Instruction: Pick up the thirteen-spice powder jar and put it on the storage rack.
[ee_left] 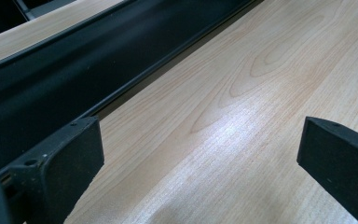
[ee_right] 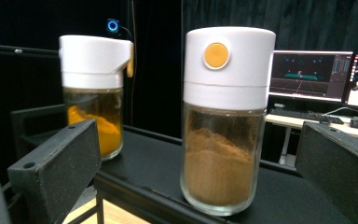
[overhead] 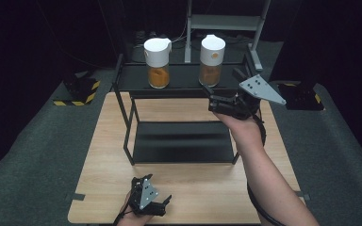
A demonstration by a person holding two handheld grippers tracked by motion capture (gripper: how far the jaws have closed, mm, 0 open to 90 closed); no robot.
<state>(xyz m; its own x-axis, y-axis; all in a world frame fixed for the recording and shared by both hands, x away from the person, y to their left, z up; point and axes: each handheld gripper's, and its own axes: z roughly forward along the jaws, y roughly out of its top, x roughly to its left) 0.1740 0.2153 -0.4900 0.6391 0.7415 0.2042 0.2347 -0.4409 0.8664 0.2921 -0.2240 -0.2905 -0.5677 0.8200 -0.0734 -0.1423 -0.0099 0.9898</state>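
Two glass spice jars with white lids stand on the top shelf of a black rack [overhead: 179,75]. The left jar [overhead: 157,62] [ee_right: 94,93] holds bright orange powder. The right jar [overhead: 211,60] [ee_right: 223,121] holds brownish powder and has an orange button on its lid. My right gripper [overhead: 206,89] [ee_right: 198,163] is open just in front of the right jar, jaws on either side, not touching it. My left gripper [overhead: 153,190] [ee_left: 200,154] rests open low over the wooden table [overhead: 184,193] near its front edge, with nothing between its jaws.
The rack's lower shelf [overhead: 181,141] [ee_left: 51,88] lies on the table under the top one, with thin black legs at its corners. Monitors and a keyboard [ee_right: 317,77] sit on a desk far behind. Grey carpet surrounds the table.
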